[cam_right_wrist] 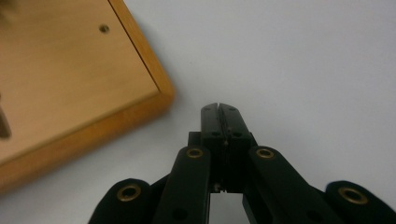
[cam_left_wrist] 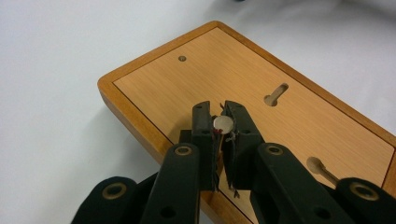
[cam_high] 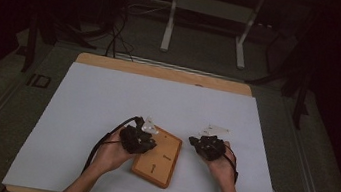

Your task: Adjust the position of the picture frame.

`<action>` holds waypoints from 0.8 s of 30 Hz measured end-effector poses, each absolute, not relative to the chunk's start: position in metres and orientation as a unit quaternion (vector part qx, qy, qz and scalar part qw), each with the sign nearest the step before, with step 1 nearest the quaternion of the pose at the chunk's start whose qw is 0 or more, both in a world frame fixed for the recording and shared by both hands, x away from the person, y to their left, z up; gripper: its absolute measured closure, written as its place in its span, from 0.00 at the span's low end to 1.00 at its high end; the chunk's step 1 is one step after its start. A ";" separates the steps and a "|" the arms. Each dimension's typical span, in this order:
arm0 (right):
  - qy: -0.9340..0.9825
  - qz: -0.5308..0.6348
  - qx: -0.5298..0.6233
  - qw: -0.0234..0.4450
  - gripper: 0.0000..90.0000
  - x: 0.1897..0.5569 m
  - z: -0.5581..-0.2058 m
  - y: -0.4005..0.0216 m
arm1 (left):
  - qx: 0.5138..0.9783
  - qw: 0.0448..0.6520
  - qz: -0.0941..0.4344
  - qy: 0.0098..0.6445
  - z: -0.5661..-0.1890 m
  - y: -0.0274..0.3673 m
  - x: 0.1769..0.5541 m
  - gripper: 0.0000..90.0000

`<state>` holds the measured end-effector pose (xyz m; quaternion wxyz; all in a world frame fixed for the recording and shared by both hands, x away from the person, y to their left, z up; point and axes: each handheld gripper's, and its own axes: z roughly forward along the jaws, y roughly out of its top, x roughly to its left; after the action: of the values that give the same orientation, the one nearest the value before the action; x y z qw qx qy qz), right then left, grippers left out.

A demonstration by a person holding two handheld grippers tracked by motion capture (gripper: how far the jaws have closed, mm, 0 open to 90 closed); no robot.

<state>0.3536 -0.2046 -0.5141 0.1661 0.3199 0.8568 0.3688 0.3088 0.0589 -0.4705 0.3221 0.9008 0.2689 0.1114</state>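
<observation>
From the high view, the left tool (cam_high: 142, 133) hangs over the near-left part of a wooden board (cam_high: 158, 162) that lies flat on the white counter (cam_high: 107, 102), while the right tool (cam_high: 208, 144) sits off to the board's right, apart from it, over bare counter. In the left gripper view, the left tool (cam_left_wrist: 223, 122) is pinching a small round metal disc (cam_left_wrist: 223, 123) (it looks like a coin or a button cell, too small to say which) between its tips, held on edge just above the board (cam_left_wrist: 261, 93); ahead of the tips and to their right lies a keyhole slot (cam_left_wrist: 276, 94), a second slot (cam_left_wrist: 322, 169) lies nearer on the right, and a small round hole (cam_left_wrist: 182, 59) sits farther ahead to the left. My guess is that the disc is meant to go onto or into the board, so the grip should stay firm and level, the disc lowered slowly and let go only once it rests. In the right gripper view, the right tool (cam_right_wrist: 222, 114) is pressed together on nothing, with the board's corner (cam_right_wrist: 154, 88) ahead to its left; it could well steady that edge if the board slides.
</observation>
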 end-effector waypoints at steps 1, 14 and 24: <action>0.857 0.369 0.320 0.166 1.00 0.354 -0.514 -0.204 | 0.905 0.320 0.107 0.258 -0.471 0.053 0.309 0.93; 0.868 0.355 0.324 0.127 0.99 0.362 -0.521 -0.204 | 0.915 0.331 0.105 0.207 -0.470 0.030 0.310 0.93; 0.869 0.353 0.331 0.103 0.99 0.358 -0.525 -0.209 | 0.908 0.338 0.105 0.224 -0.471 0.032 0.324 0.93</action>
<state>0.3578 -0.2092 -0.5247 0.1028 0.3313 0.8691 0.3525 0.3239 0.0317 -0.4713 0.3381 0.9080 0.2242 0.1045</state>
